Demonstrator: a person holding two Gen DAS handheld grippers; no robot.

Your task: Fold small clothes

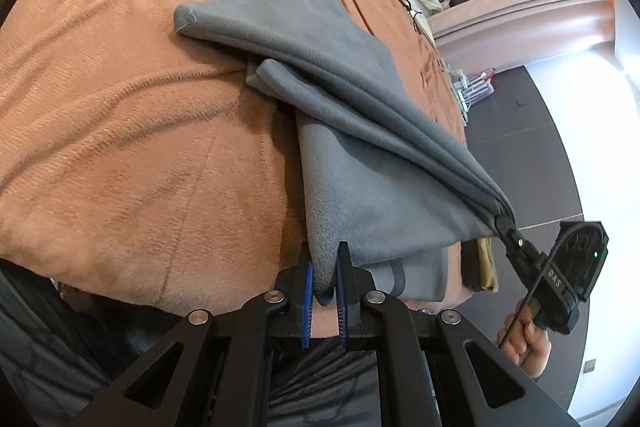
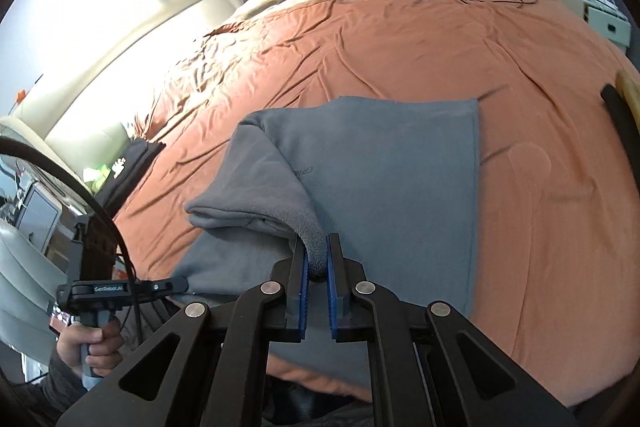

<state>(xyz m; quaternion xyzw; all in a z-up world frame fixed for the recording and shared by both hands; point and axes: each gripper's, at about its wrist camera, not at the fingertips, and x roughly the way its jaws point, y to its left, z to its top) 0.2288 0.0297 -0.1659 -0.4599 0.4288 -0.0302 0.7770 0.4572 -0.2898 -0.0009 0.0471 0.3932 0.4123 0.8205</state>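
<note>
Both hand-held grippers, left (image 1: 325, 277) and right (image 2: 317, 267), pinch folds of the grey garment (image 2: 384, 179) lying on the orange bed cover (image 2: 400, 39).

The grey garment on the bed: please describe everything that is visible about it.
The grey garment is soft and fleece-like, plain grey with faint lettering near its middle. It lies partly folded on the orange bedcover, with one layer lifted and turned over. The left gripper is shut on one edge; the right gripper is shut on another bunched edge, pulling the cloth into taut folds. Its far part rests flat on the bed.
</note>
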